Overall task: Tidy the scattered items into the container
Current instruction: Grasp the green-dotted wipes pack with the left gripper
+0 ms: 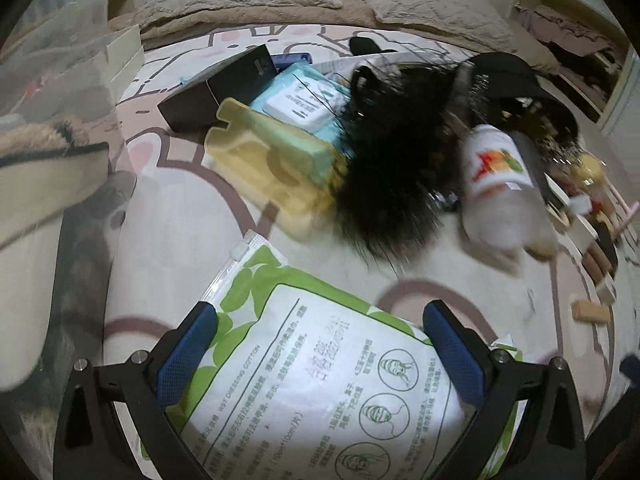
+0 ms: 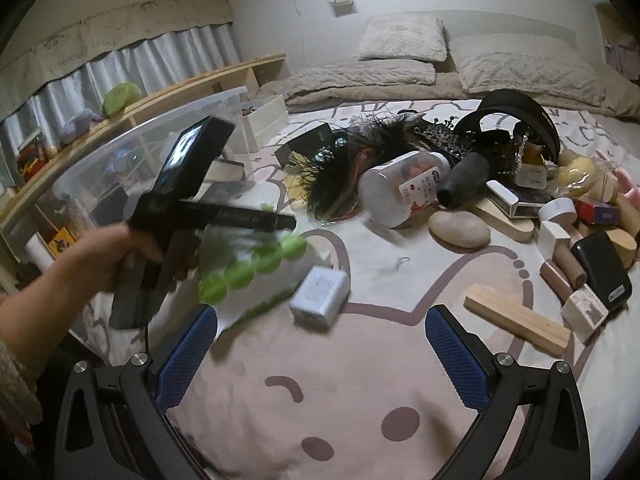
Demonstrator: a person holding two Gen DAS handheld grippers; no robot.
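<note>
Left wrist view showed the left gripper (image 1: 320, 344) with its blue-padded fingers (image 1: 188, 356) spread wide on either side of a green-and-white cotton pad pouch (image 1: 320, 384). Whether the pads actually pressed the pouch could not be told, though the right wrist view showed that pouch (image 2: 256, 276) lifted off the bedspread and blurred, with the person's left hand (image 2: 108, 260) wrapped around the gripper's black handle. Beyond the pouch lay a yellow foam tray (image 1: 256, 164), a pale blue wipes pack (image 1: 304, 100), a black box (image 1: 220, 88), a black feather tuft (image 1: 392, 152) and a clear bottle (image 1: 500, 176) on its side. The clear plastic container (image 1: 60, 92) stood at the left edge of that view, just beside the pouch, with items already inside it.

The right gripper (image 2: 320, 352) hung above the cartoon-print bedspread (image 2: 320, 400), its fingers (image 2: 456, 352) released and wide apart with nothing between them. Ahead of it a small white box (image 2: 320, 296) sat near the pouch, a wooden block (image 2: 516, 320) lay to the right, and a smooth stone (image 2: 460, 228) rested near the bottle (image 2: 404, 188). Farther off, a black headband (image 2: 520, 116) topped the clutter, and the container (image 2: 160, 136) stood at the left of the bed.
</note>
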